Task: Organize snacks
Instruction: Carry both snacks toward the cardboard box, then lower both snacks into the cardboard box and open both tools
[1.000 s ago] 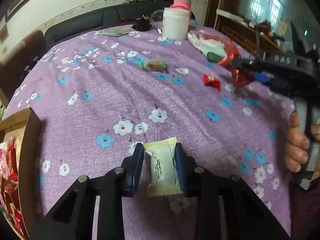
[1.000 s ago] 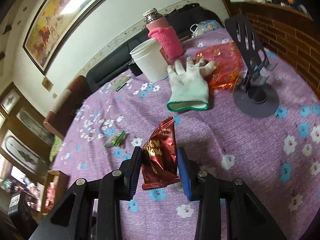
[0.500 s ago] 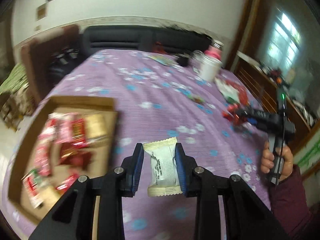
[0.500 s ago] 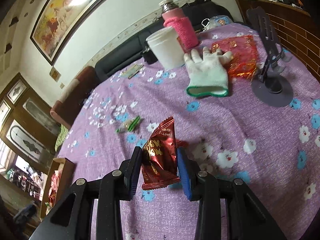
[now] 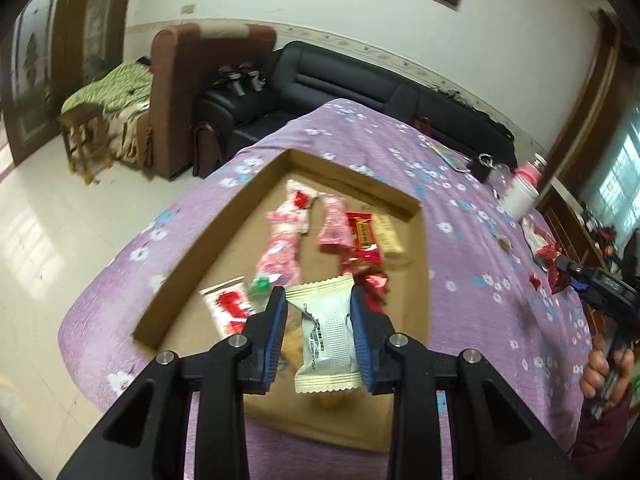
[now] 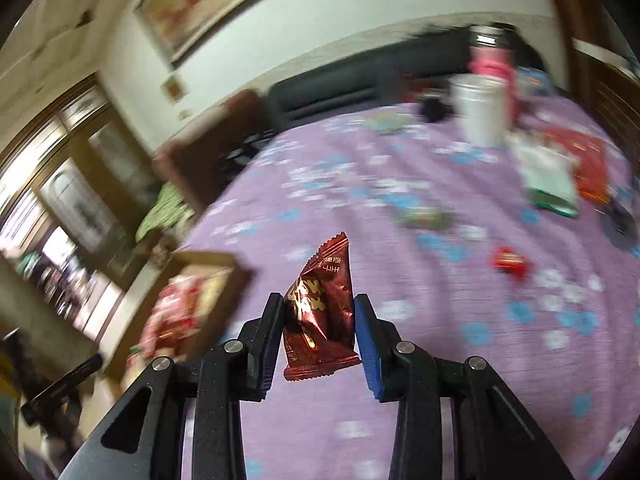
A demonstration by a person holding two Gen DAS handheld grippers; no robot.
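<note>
Snacks fill the cardboard box (image 5: 416,236) at the table's (image 5: 472,240) near-left corner; in the left wrist view the left gripper (image 5: 320,332) pinches a cream packet (image 5: 328,336) above it. In the right wrist view the right gripper (image 6: 318,332) pinches a dark red packet (image 6: 320,304) over the purple cloth, box to its left.

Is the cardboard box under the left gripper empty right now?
No, the cardboard box already holds several pink and red snack packets, seen beyond the cream packet clamped in the left gripper.
</note>
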